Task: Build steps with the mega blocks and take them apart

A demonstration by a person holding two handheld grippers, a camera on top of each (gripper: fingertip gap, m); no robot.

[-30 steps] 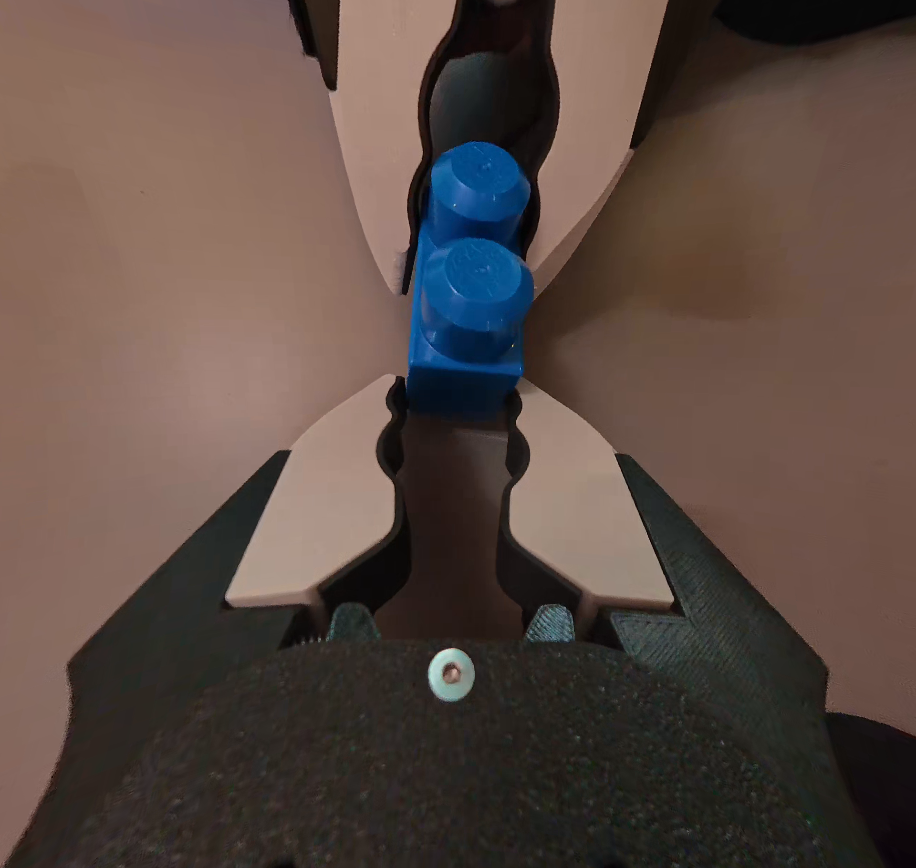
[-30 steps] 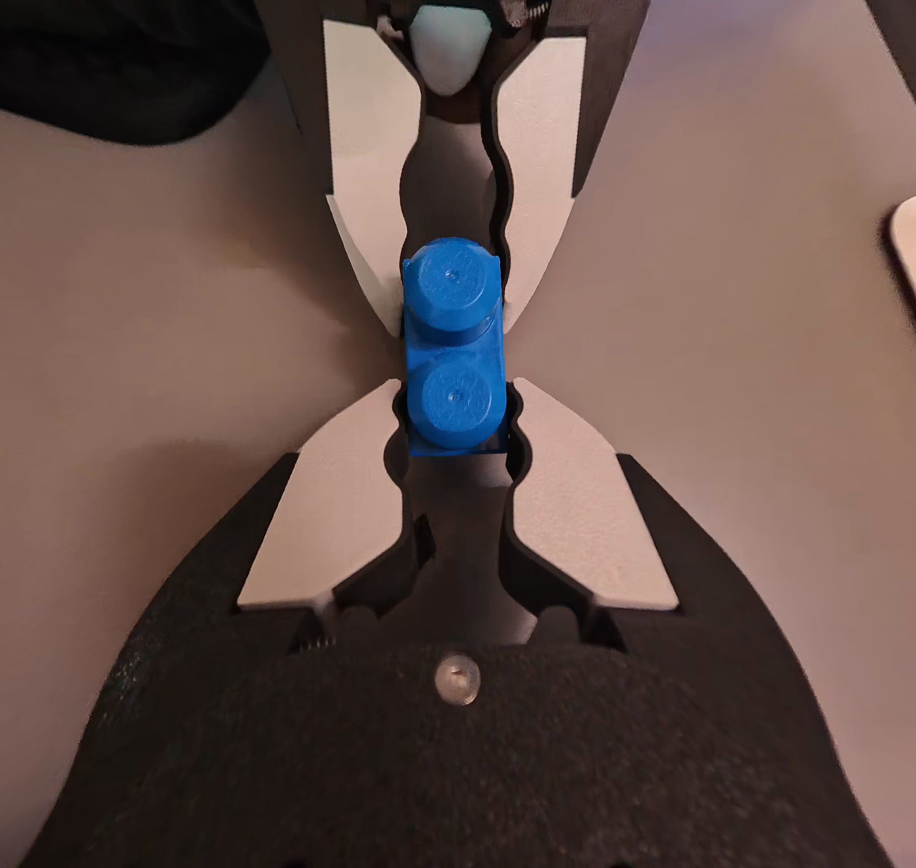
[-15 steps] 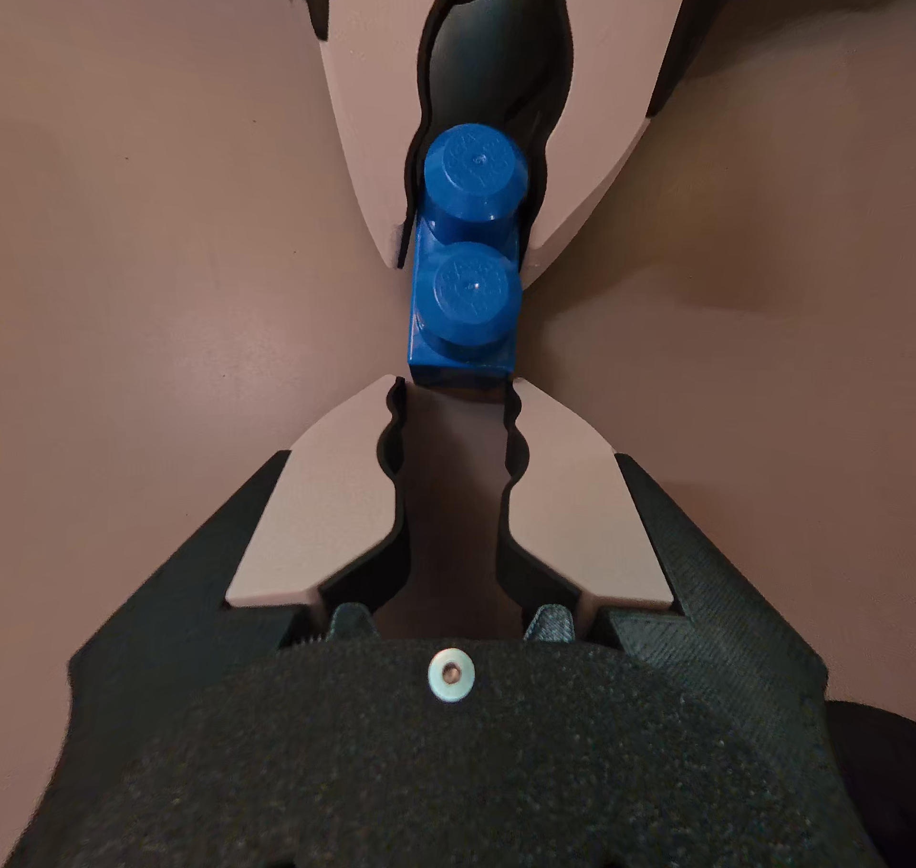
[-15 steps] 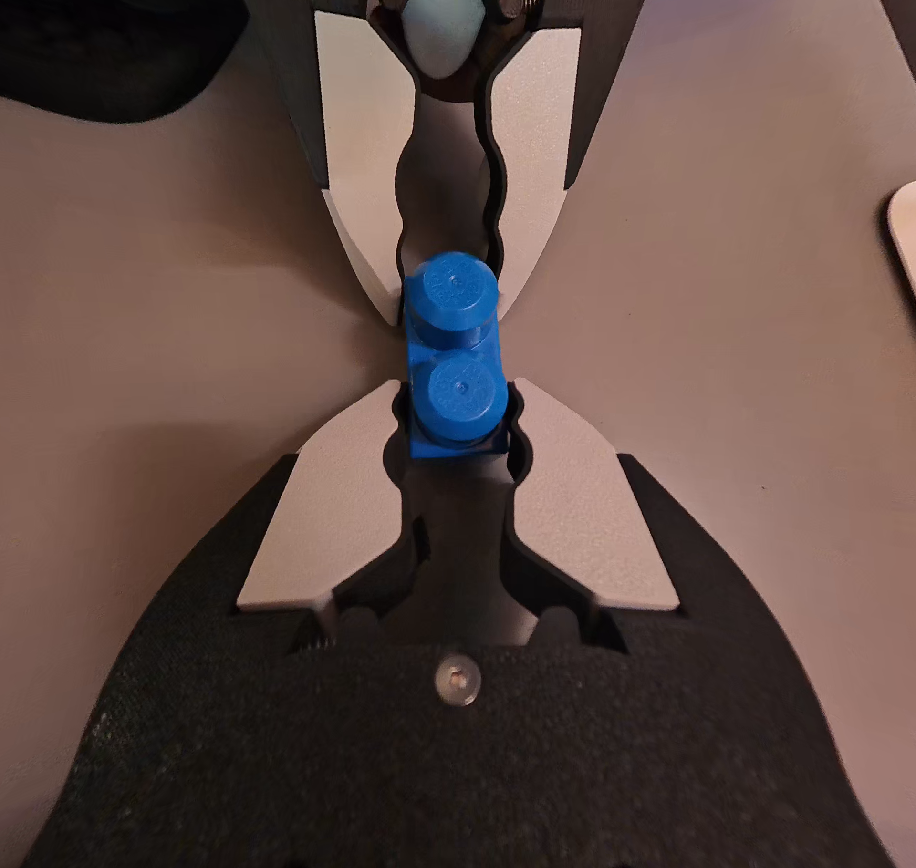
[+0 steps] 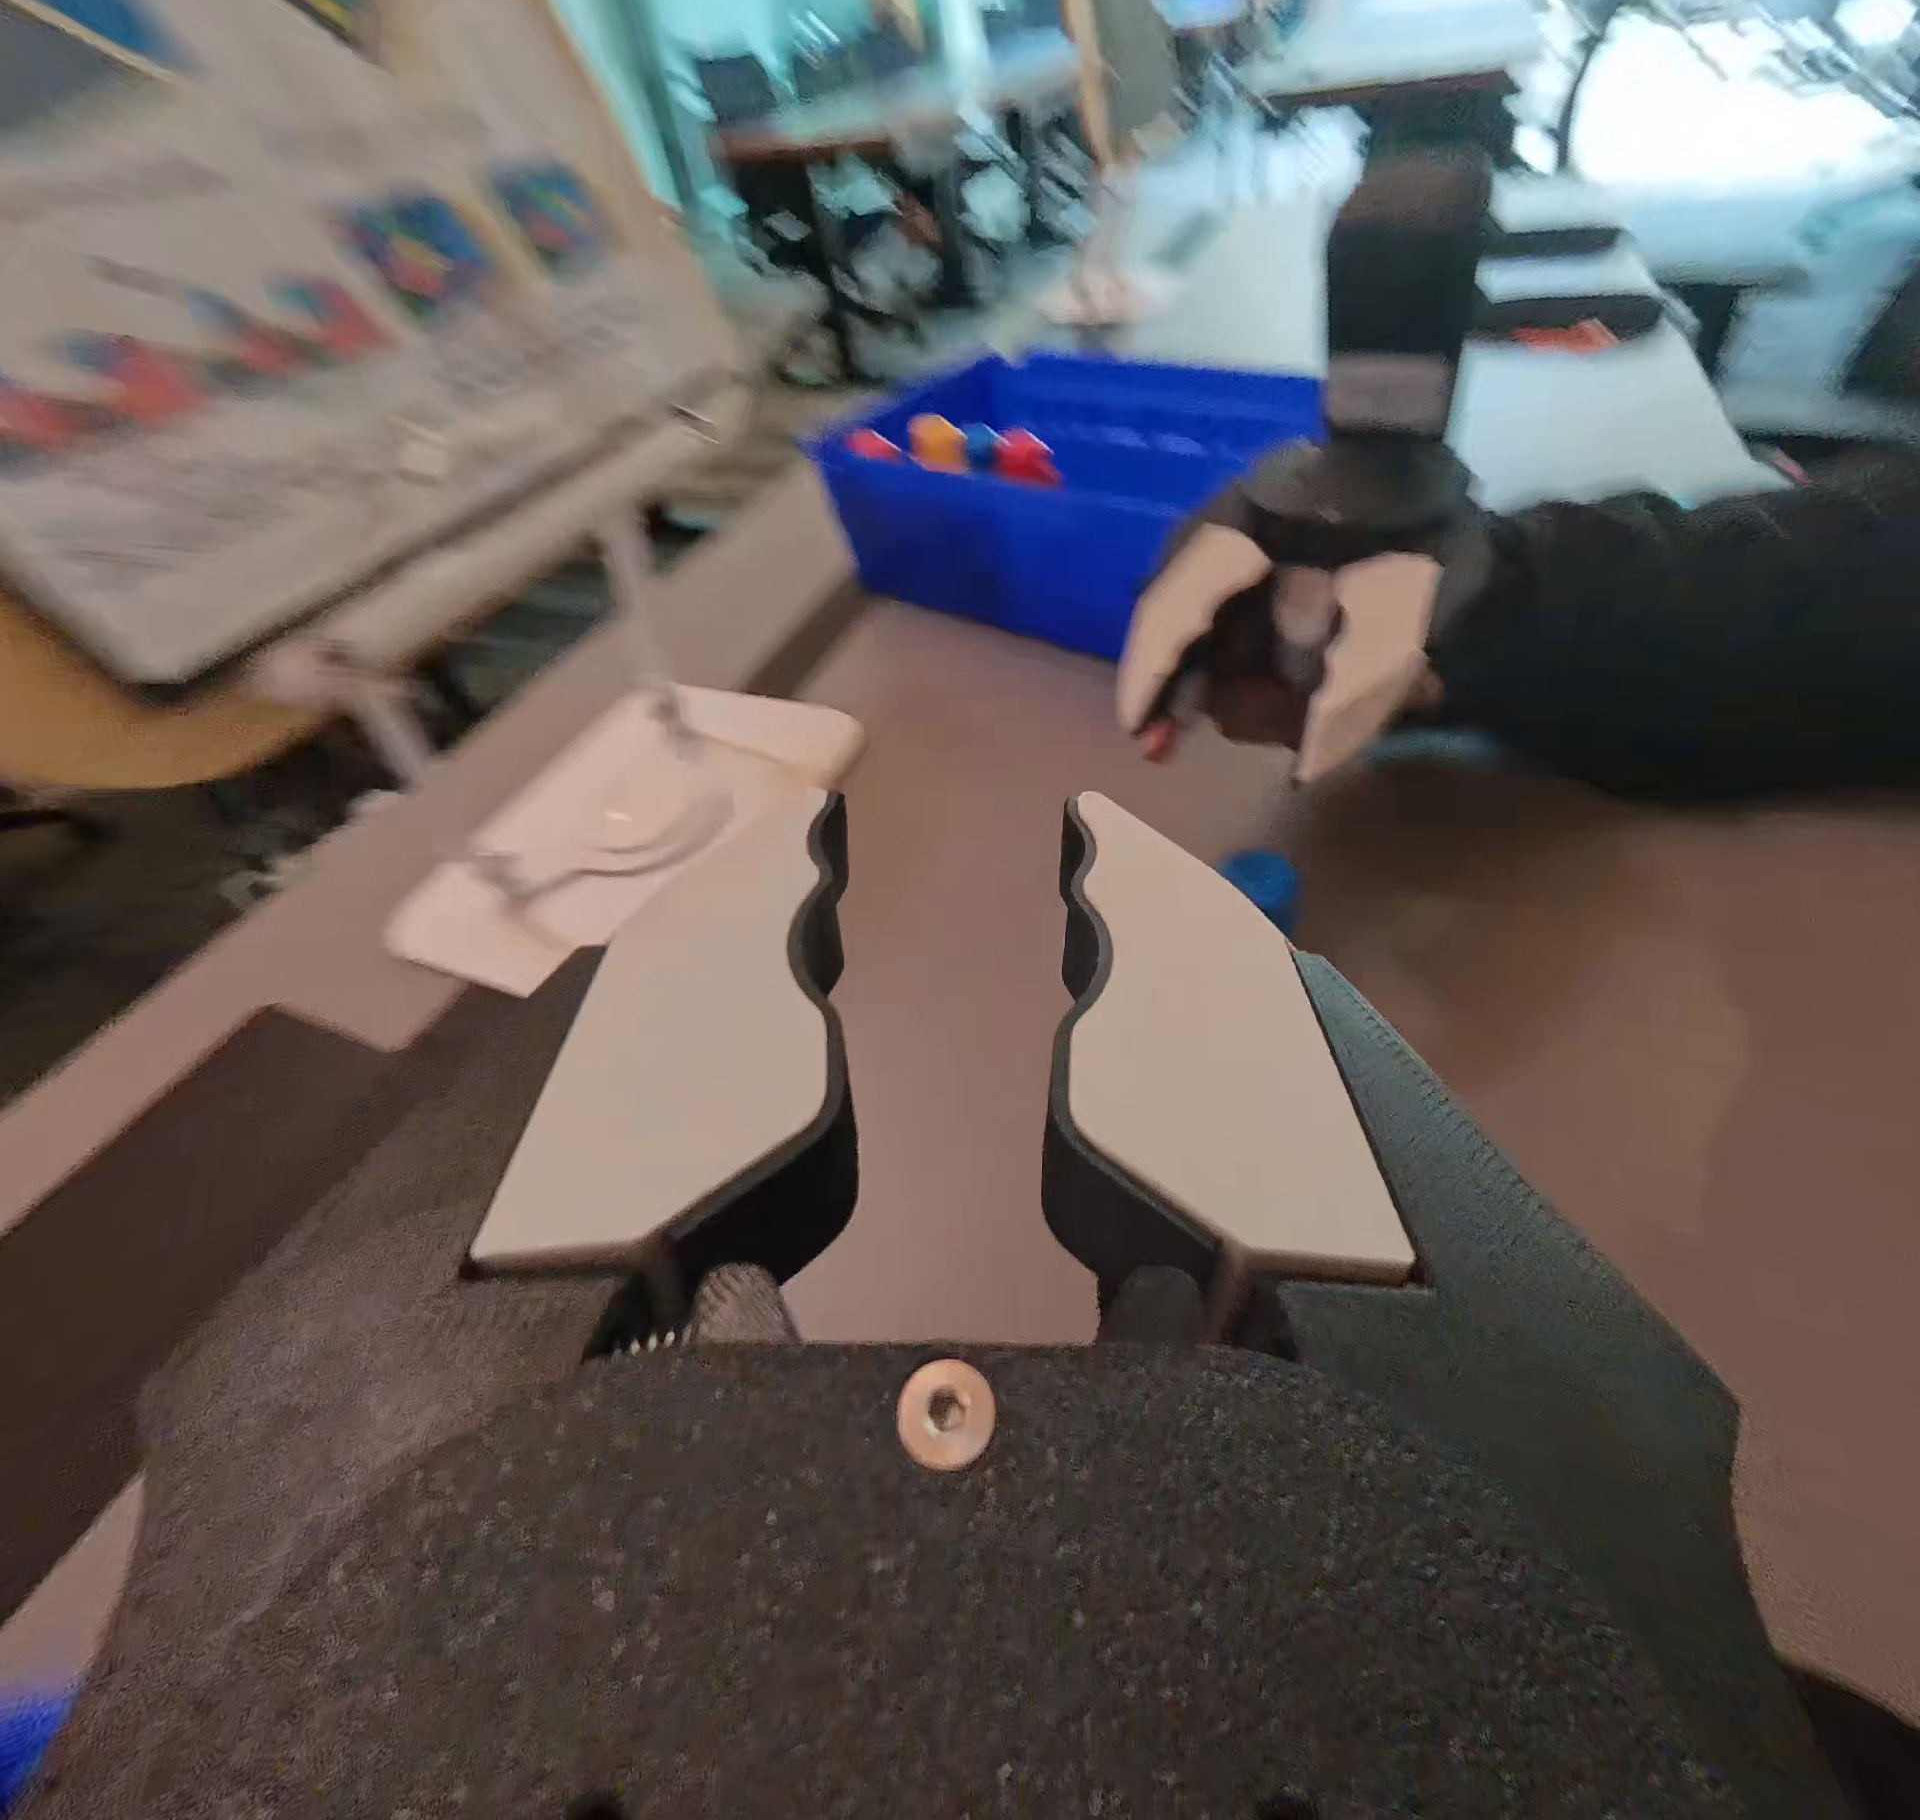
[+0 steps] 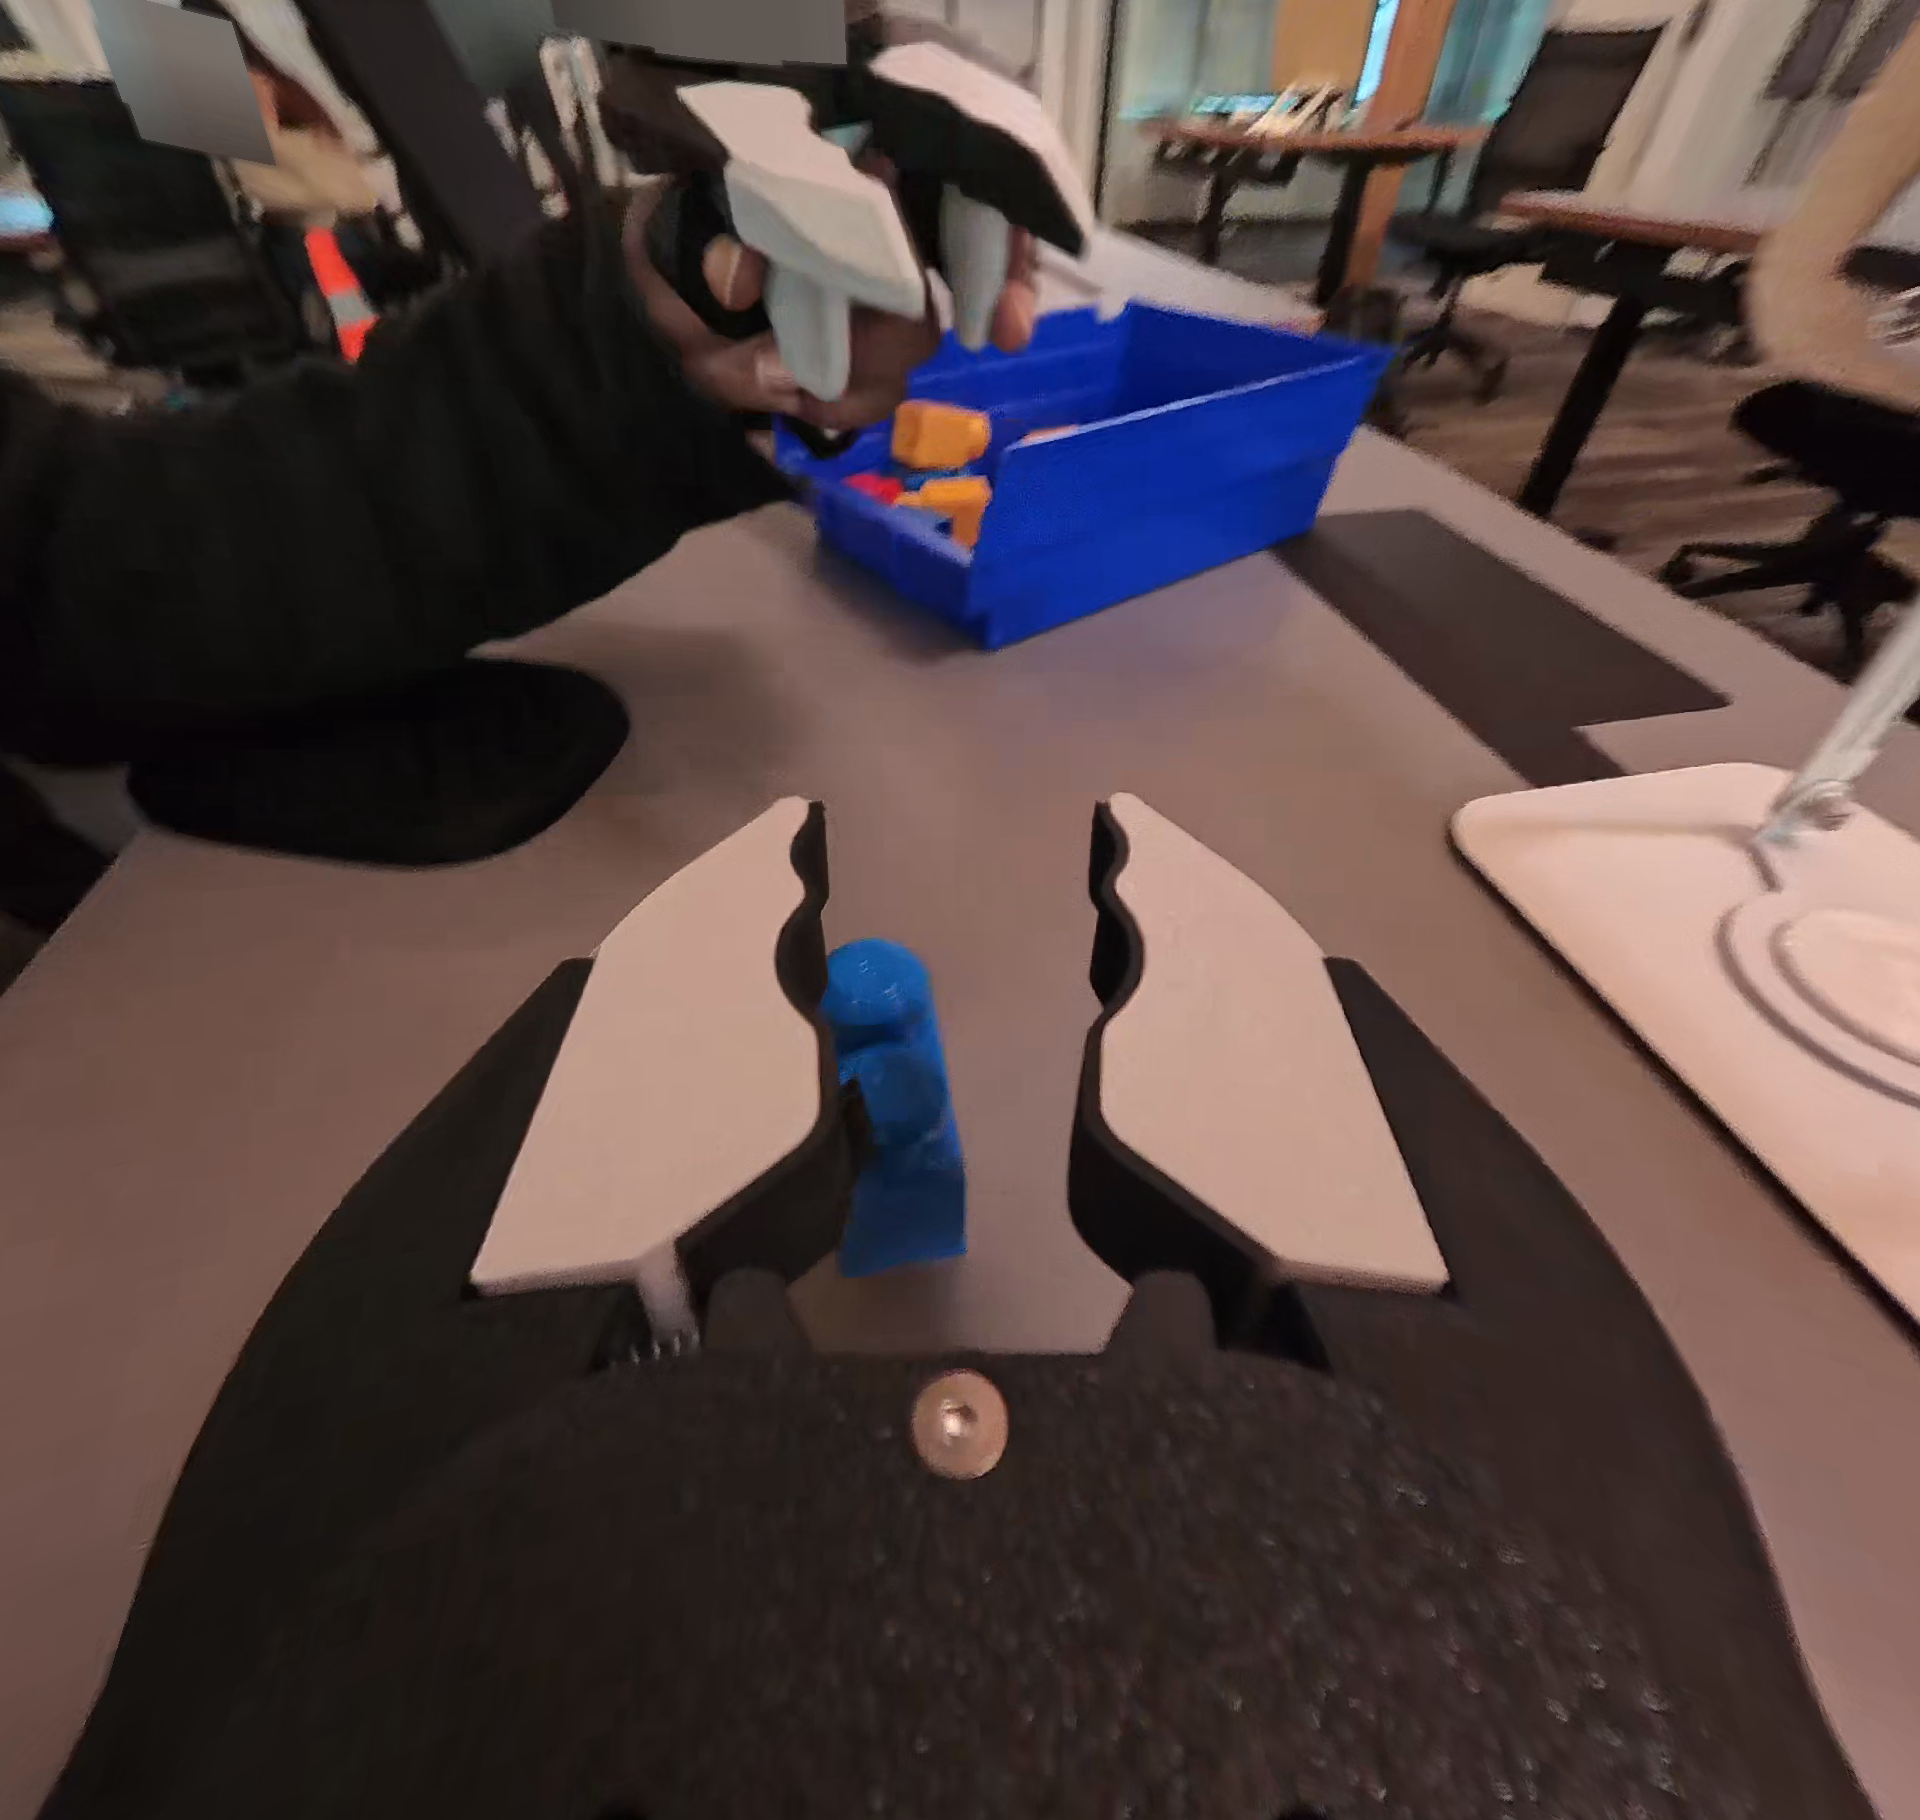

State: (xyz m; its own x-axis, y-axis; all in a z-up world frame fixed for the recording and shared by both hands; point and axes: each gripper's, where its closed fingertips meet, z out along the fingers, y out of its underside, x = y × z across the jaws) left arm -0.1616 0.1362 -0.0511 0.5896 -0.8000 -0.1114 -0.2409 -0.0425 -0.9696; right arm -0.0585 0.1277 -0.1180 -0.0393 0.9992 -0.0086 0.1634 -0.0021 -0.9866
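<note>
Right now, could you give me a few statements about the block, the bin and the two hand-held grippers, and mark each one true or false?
1. The left hand-held gripper is open with nothing between its fingers. True.
2. The right hand-held gripper is clamped shut on the blue block. False: its jaws stand apart, and the block lies against the left finger only.
3. The blue bin holds orange and red blocks. True.
4. The blue block sits inside the bin. False: it is on the table, nearer than the bin.
5. A white lamp base stands to the right of the right hand-held gripper. True.
</note>
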